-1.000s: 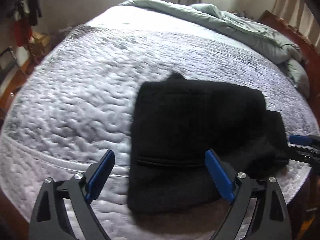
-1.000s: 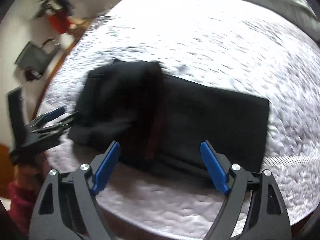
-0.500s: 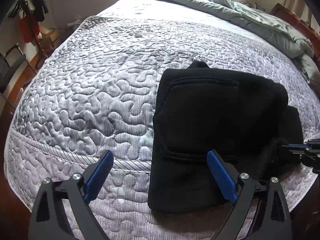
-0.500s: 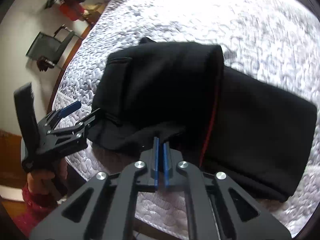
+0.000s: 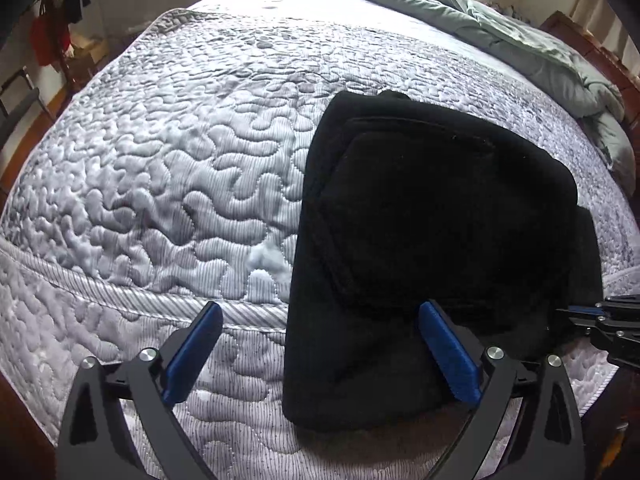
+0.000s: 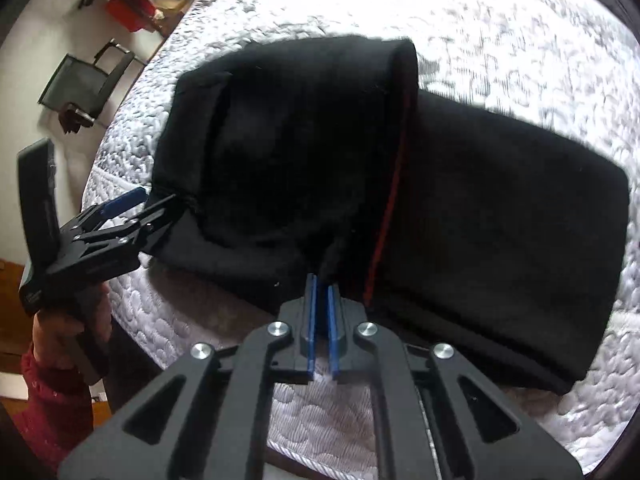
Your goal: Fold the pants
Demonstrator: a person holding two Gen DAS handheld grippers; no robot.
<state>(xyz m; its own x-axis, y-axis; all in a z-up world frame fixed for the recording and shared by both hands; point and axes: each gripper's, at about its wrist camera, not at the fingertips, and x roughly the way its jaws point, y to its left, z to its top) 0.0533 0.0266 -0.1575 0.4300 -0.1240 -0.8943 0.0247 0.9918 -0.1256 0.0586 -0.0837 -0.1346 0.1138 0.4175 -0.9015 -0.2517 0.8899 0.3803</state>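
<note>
Black pants [image 5: 420, 220] lie folded on the bed, the upper half doubled over the legs [image 6: 500, 220], a red stripe [image 6: 390, 184] showing along the fold. My left gripper [image 5: 320, 312] hangs over the pants' near left corner. Its jaws are opening wide; the cloth's left edge lies between the fingers, untouched. In the right wrist view the left gripper [image 6: 148, 204] shows beside the pants' left edge. My right gripper [image 6: 322, 280] is nearly shut at the near edge with a pinch of black cloth tented up into its tips, its jaws opening slightly. Its tips [image 5: 576, 312] show in the left wrist view.
A grey quilted bedspread [image 5: 180, 180] covers the bed, whose near edge runs just under both grippers. A green duvet [image 5: 500, 28] is bunched at the far side by the wooden frame [image 5: 560, 24]. A black chair [image 6: 80, 80] stands on the floor. A hand in a red sleeve [image 6: 52, 376] holds the left gripper.
My right gripper went from wide open to nearly shut on the pants' near edge. Both grippers have come down closer to the pants. The left jaws stayed wide.
</note>
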